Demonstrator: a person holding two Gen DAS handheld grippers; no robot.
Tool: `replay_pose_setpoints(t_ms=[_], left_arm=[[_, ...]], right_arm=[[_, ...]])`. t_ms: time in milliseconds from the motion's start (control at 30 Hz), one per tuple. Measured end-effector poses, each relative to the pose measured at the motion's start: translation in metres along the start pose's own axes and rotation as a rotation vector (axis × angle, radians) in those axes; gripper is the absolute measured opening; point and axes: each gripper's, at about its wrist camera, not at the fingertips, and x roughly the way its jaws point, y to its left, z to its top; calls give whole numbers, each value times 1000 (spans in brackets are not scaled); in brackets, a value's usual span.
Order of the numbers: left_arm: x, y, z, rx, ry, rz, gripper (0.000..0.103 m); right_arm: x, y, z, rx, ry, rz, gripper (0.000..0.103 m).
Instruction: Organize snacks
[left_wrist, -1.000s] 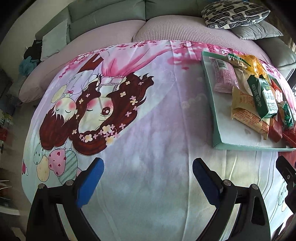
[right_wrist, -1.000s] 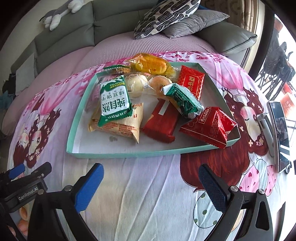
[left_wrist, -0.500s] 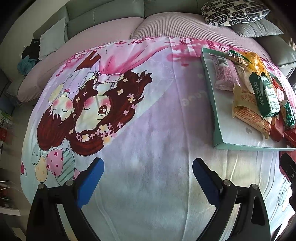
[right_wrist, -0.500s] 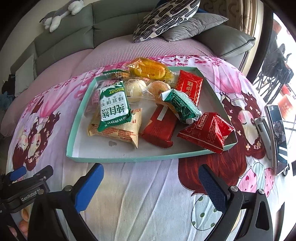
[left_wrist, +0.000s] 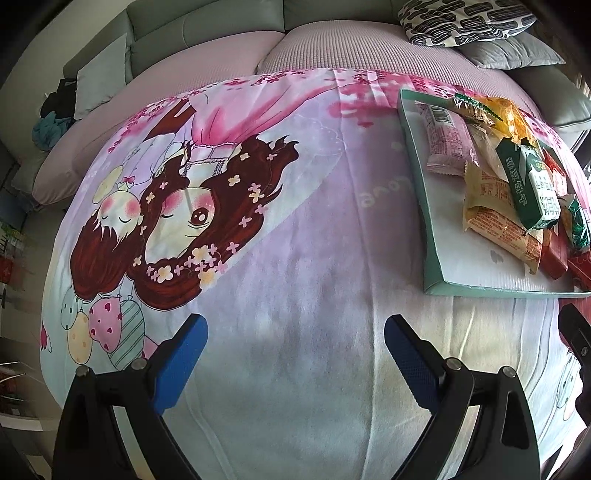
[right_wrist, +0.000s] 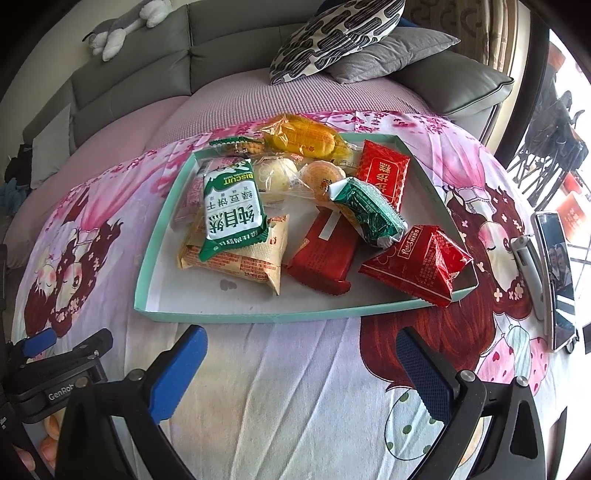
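My right gripper (right_wrist: 301, 363) has eased back from the tray (right_wrist: 236, 316), its snacks (right_wrist: 232, 218) all inside but jumbled (both grippers, left (left_wrist: 295, 354) included, gape empty).

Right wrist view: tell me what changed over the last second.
The open right gripper drew slightly back from the shallow teal tray, which now sits a little higher in view. The left gripper, also open, shifted a little too; the tray edge moved slightly in its view. Nothing was grasped or released. The green-and-white biscuit packet still lies on the beige packet, and the other snacks are unmoved.
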Motion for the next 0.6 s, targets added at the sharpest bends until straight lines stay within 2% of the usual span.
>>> replay_pose_setpoints(t_ms=[600], left_arm=[[1, 0, 0, -3, 4, -3, 97]], right_arm=[[2, 0, 0, -3, 4, -3, 103]])
